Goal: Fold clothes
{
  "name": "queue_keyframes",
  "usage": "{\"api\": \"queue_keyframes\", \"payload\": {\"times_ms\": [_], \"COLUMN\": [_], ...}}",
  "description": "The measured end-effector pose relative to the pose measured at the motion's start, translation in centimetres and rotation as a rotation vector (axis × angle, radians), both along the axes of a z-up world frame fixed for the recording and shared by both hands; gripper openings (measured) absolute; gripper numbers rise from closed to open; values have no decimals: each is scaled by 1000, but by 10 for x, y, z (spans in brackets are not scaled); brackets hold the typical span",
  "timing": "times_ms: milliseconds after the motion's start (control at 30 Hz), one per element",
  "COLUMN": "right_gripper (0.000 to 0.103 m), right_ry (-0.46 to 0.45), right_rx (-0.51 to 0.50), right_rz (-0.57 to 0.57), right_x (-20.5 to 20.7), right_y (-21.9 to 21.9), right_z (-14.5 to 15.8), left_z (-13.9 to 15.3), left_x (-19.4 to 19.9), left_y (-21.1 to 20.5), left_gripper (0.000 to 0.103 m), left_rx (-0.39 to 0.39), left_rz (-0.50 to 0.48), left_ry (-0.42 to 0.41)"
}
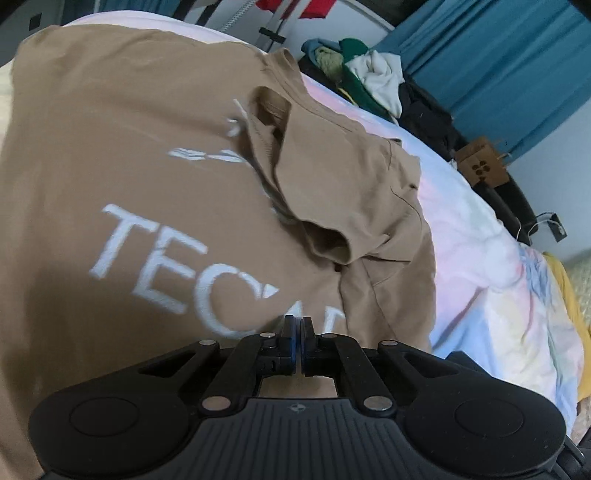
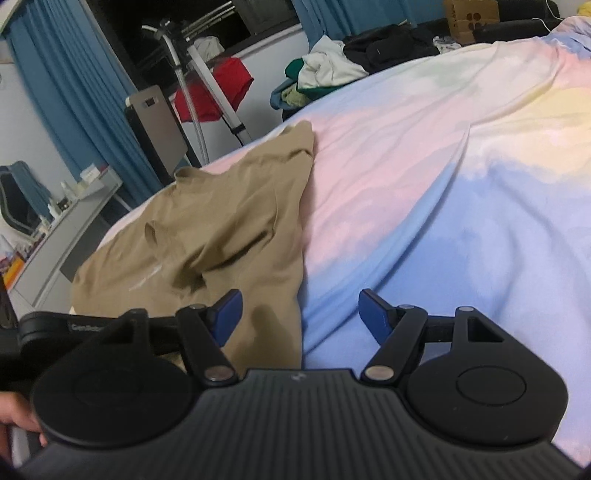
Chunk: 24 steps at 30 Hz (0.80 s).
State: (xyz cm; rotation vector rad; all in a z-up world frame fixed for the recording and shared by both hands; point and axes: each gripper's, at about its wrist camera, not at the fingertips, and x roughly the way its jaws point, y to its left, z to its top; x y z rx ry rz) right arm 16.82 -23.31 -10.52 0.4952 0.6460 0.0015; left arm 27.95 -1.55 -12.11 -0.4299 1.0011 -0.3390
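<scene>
A tan T-shirt (image 1: 147,147) with white lettering lies spread on the bed, its sleeve and right side folded loosely inward (image 1: 332,192). In the left wrist view my left gripper (image 1: 297,325) hovers low over the lettering with its blue pads pressed together. No cloth shows between them. In the right wrist view my right gripper (image 2: 300,299) stands open over the near right edge of the T-shirt (image 2: 221,229), one finger above the cloth and the other above the bedsheet (image 2: 443,184). Nothing is between its fingers.
The pastel bedsheet (image 1: 480,258) extends to the right of the shirt. A pile of mixed clothes (image 2: 325,70) and a cardboard box (image 2: 471,16) sit beyond the far edge. A rack with a red garment (image 2: 221,92), blue curtains (image 1: 498,74) and a desk (image 2: 74,221) stand around the bed.
</scene>
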Motion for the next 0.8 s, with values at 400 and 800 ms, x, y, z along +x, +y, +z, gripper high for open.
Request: {"api": "queue_keyframes", "payload": {"times_ms": [400,800], "right_gripper": [72,72], "right_ry": [-12,-85], "right_rx": [84,-89], "right_rz": [-15,167], "right_x": [6,3], "right_y": [-3,45], "right_z": [-6,0], "left_z": [23,59], "left_x": [102,168], "left_y": [22,-50], "left_gripper": [79,5], "left_rx": [-81,212], "left_rz": [184,-22], "left_ry": [-158,-320]}}
